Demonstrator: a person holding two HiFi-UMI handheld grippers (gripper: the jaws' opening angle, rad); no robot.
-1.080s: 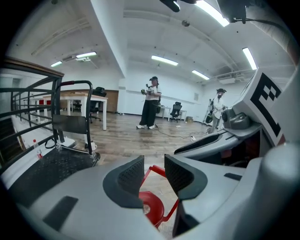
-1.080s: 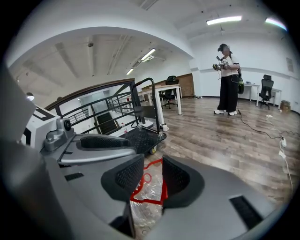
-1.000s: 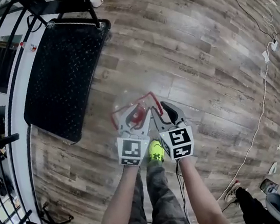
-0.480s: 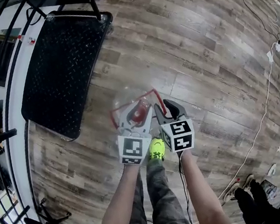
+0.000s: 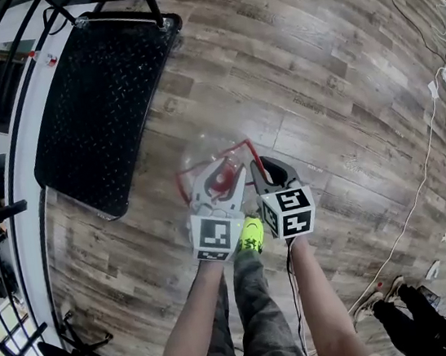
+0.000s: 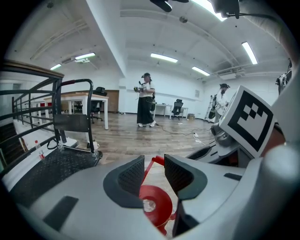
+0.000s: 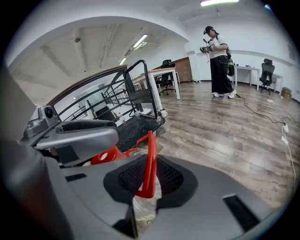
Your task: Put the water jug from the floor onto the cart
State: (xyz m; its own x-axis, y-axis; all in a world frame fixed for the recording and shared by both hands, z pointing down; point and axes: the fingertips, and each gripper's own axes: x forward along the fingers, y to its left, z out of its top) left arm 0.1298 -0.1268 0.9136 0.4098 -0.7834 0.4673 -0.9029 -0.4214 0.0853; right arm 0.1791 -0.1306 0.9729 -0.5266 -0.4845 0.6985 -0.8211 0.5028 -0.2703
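Right gripper (image 7: 149, 177): jaws have just been closing; pads now pinch the red handle (image 7: 150, 157) of the water jug, one pad on each flat side. Handle is a thin, flat red plastic strap, standing on edge between the pads and bending away toward the jug's top.

Left gripper (image 6: 153, 169): jaws narrow but apart, with bare floor visible through the gap. Another stretch of the same red strap runs up through that gap, close to the left pad; pads not seen pressing on it. Red cap (image 6: 157, 205) sits just below and behind the pads.

Water jug (image 5: 196, 154): on the wooden floor (image 5: 324, 76), directly ahead of the person's feet. Body is clear plastic, hard to make out from the head view, showing only as a faint rounded shine. Cap is round, red and glossy, with a pale centre. Handle loops out from the cap as a thin red outline. Right gripper view shows crinkled clear plastic under the jaws.

Both grippers meet over the jug's top, side by side, marker cubes toward the person.

Cart (image 5: 101, 100): black, textured flat deck, low to the floor, just left of the jug and not touching it.

Yellow-green shoe (image 5: 250, 237) shows between the two grippers.
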